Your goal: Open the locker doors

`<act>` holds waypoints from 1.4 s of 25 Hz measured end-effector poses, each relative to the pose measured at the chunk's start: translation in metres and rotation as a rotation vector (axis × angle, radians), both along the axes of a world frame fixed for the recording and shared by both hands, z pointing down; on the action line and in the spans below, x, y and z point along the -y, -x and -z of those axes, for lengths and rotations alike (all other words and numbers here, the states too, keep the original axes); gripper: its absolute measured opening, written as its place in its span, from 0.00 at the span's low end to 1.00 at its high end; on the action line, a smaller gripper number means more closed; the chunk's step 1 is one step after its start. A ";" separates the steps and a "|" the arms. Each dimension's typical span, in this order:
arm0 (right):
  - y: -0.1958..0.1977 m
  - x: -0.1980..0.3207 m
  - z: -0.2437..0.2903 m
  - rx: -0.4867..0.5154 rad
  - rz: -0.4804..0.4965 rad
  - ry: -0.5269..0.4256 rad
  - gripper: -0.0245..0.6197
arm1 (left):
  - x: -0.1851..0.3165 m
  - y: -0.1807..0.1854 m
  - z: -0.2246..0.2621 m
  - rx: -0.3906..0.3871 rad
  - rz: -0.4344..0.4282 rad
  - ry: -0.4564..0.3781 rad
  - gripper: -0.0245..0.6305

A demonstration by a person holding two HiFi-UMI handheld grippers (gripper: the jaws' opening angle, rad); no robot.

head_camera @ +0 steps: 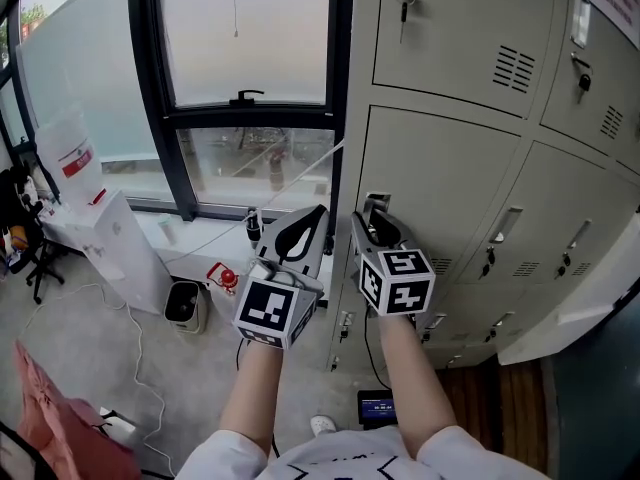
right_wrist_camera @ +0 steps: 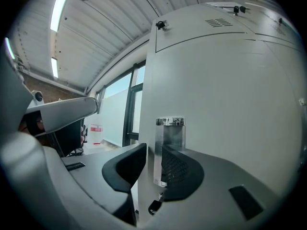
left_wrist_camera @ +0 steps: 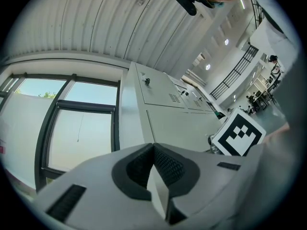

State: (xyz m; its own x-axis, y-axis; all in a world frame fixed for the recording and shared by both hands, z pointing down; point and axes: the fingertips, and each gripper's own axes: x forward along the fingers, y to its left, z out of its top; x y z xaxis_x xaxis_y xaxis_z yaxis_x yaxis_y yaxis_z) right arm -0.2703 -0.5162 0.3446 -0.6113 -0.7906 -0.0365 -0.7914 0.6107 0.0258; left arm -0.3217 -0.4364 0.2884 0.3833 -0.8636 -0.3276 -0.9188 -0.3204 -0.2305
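A bank of beige lockers (head_camera: pixel 470 118) fills the right of the head view. The middle-row door (head_camera: pixel 440 183) at the bank's left end has a chrome handle (head_camera: pixel 377 204) on its left edge. My right gripper (head_camera: pixel 372 214) reaches level to that edge. In the right gripper view the right gripper (right_wrist_camera: pixel 154 151) has the door's edge and the handle (right_wrist_camera: pixel 169 140) between its black pads, which press on them. My left gripper (head_camera: pixel 318 214) hovers just left of the lockers, in front of the window frame. Its tips meet, shut on nothing (left_wrist_camera: pixel 153 146).
A dark-framed window (head_camera: pixel 245 38) is to the left, with a white appliance (head_camera: pixel 110 243) and a small bin (head_camera: pixel 185 303) on the floor below. The door above has a key in its lock (head_camera: pixel 405 3). At the lower right a locker door (head_camera: pixel 590 298) stands ajar.
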 end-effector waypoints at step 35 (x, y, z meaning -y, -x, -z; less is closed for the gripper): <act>-0.109 -0.150 0.002 0.012 -0.122 -0.002 0.24 | -0.132 -0.076 -0.006 -0.021 -0.186 0.014 0.05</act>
State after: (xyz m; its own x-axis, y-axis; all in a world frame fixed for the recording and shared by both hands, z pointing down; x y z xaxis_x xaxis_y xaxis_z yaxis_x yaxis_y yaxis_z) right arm -0.1613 -0.3663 0.3424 -0.5101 -0.8589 -0.0452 -0.8601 0.5098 0.0174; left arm -0.2456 -0.3040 0.2942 0.5301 -0.7829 -0.3256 -0.8479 -0.4886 -0.2058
